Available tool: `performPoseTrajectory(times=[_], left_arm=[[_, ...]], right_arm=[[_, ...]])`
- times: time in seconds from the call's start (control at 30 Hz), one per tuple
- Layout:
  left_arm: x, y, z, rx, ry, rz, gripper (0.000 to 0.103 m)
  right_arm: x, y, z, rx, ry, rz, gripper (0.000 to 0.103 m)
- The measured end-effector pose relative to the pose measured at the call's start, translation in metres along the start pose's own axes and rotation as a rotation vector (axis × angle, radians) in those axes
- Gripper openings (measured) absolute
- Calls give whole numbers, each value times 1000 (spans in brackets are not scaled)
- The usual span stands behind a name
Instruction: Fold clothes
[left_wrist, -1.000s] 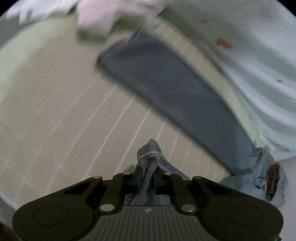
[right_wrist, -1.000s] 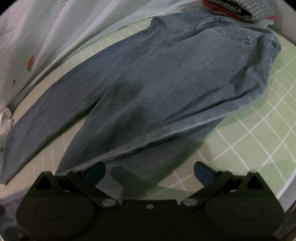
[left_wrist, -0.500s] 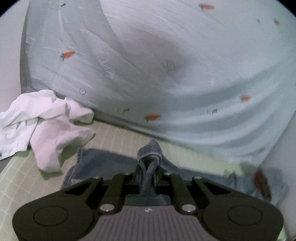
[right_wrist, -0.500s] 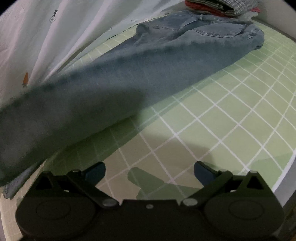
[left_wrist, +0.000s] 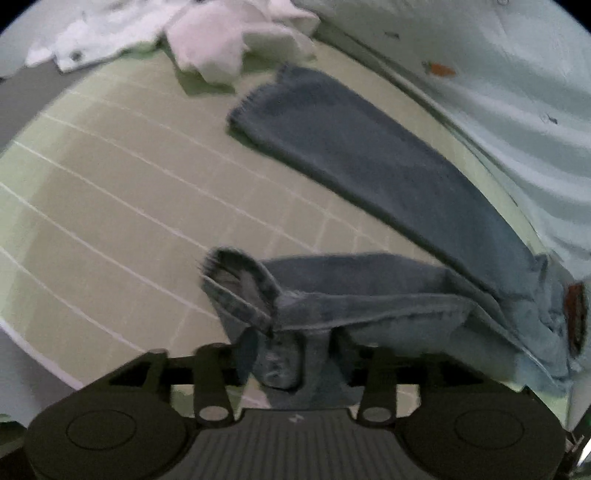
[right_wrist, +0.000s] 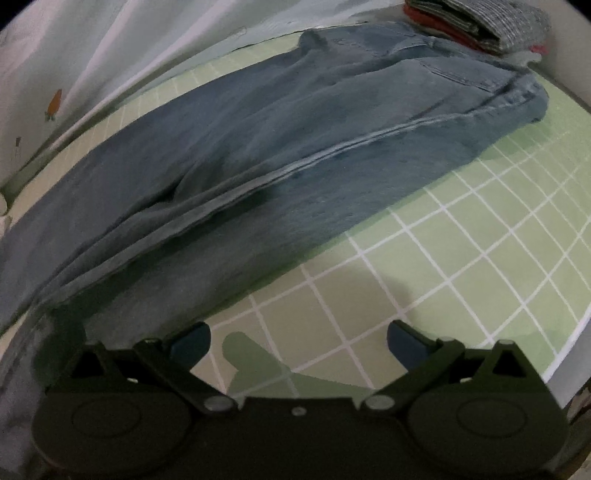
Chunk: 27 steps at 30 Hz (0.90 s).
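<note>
A pair of blue jeans (right_wrist: 295, 147) lies lengthwise on the green grid mat (right_wrist: 461, 258), one leg laid over the other. In the left wrist view one leg (left_wrist: 369, 166) stretches away toward the top, and the other leg's hem (left_wrist: 240, 288) sags loose just ahead of my left gripper (left_wrist: 291, 354). Its jaws are opening; denim still lies between them, but the pads stand off it. My right gripper (right_wrist: 297, 339) hovers open over bare mat beside the jeans, with nothing between its fingers.
Crumpled white garments (left_wrist: 221, 40) lie on the mat (left_wrist: 110, 203) beyond the far hem. A pale sheet with carrot prints (left_wrist: 498, 92) runs along the jeans' far side. A folded stack of checked and red clothes (right_wrist: 480, 18) sits past the waistband. The mat's edge is near right.
The left gripper, shut on the hem before, swung away and back, and its jaws have now parted; the hem sags free. In the right view the lifted leg now lies on the other.
</note>
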<state>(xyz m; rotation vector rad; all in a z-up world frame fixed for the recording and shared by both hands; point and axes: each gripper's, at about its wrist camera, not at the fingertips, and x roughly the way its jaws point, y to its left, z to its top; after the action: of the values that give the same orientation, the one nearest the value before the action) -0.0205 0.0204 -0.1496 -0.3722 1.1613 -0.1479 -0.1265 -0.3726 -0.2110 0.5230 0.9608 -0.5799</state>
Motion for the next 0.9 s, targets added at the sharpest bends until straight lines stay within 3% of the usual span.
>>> performPoseTrajectory(times=[0.2, 0.37, 0.6, 0.7, 0.77, 0.83, 0.87, 0.9], left_arm=[[-8, 43, 13, -257, -50, -62, 81], [-2, 78, 22, -491, -73, -117, 92], [39, 59, 33, -432, 53, -83, 99], [47, 47, 37, -353, 53, -43, 99], [46, 42, 41, -295, 25, -35, 88], [46, 38, 48, -252, 14, 12, 40], [43, 37, 52, -236, -3, 26, 26], [38, 37, 57, -221, -23, 36, 2]], right_arm=[[6, 7, 7, -14, -1, 12, 103], [10, 9, 12, -22, 6, 15, 103], [11, 13, 11, -29, 9, 1, 103], [12, 16, 12, -23, 8, -9, 103], [13, 17, 12, -18, 5, -17, 103], [14, 19, 13, -12, 3, -25, 103], [15, 20, 13, -9, 2, -29, 103], [15, 20, 14, -6, 0, -33, 103]])
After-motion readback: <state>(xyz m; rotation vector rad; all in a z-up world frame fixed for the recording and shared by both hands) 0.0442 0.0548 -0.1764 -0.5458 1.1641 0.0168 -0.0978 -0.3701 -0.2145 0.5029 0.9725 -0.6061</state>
